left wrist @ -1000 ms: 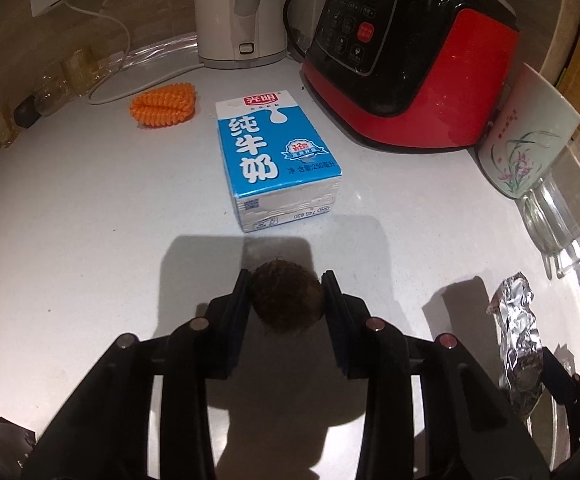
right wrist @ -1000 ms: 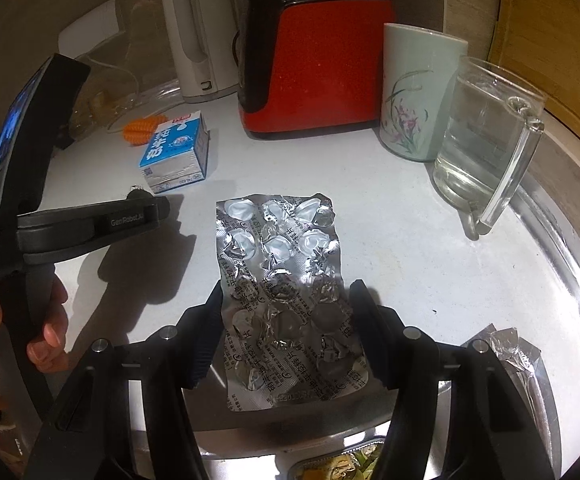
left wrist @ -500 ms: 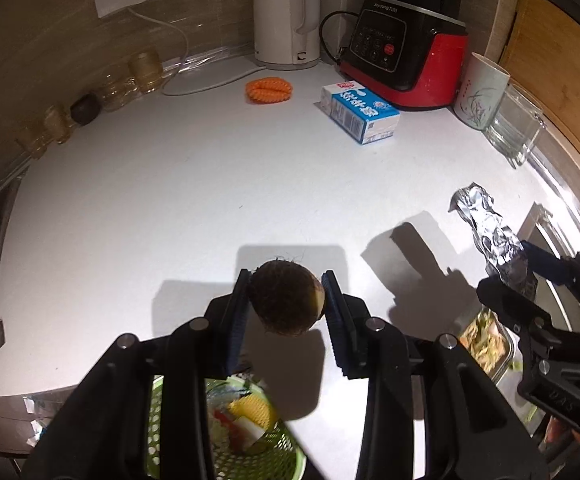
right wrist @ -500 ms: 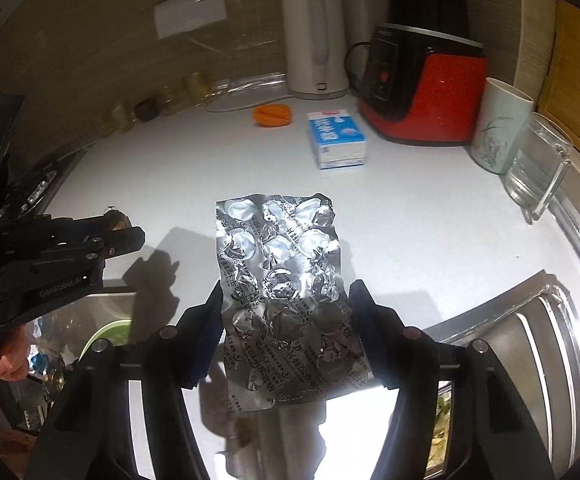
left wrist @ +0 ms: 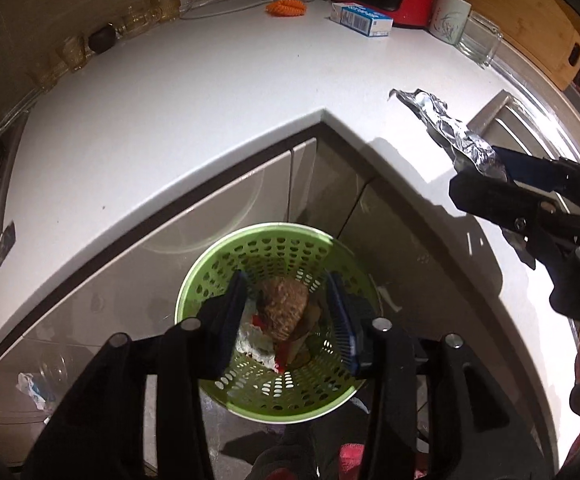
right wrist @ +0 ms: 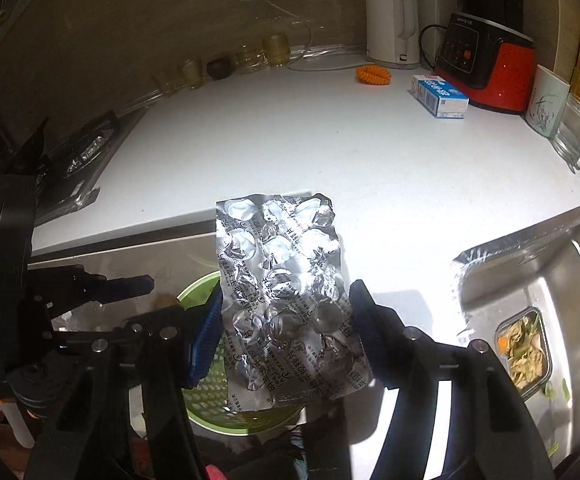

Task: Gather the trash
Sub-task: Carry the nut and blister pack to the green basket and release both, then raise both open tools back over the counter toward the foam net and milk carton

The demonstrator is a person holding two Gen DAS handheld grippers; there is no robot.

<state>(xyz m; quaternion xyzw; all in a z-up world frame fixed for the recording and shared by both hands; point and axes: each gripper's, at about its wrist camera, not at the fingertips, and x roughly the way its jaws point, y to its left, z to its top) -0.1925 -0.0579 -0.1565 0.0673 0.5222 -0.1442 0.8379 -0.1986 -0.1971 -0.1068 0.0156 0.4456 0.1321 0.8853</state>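
On the left side of the white bench (right wrist: 290,140), along the wall, stand small glass jars (right wrist: 258,58) and one dark round pot (right wrist: 219,67). Further right are a white kettle (right wrist: 392,24), an orange ribbed thing (right wrist: 373,75), a blue and white milk carton (right wrist: 440,97), a red and black kitchen machine (right wrist: 490,68), a painted cup (right wrist: 548,102) and a clear glass jug (right wrist: 574,132).

The left gripper (left wrist: 290,312) hangs over the green perforated bin (left wrist: 274,396), which stands on the floor below the corner of the bench. Its fingers (left wrist: 232,316) are opening. The brown hairy round husk (left wrist: 284,308) is between them, and there is a gap on both sides, so the pads do not press it. Under it in the bin lie white and red scraps.

The right gripper (right wrist: 286,320) is to the right of the left one, above the edge of the bench and partly over the same bin. Its fingers (right wrist: 364,316) stand about half open and clamp the crumpled silver blister pack (right wrist: 286,304) by its two long edges; the pack points away from the camera.

At the far right is the steel sink (right wrist: 550,276), with a small tray of food scraps (right wrist: 524,346) in it.
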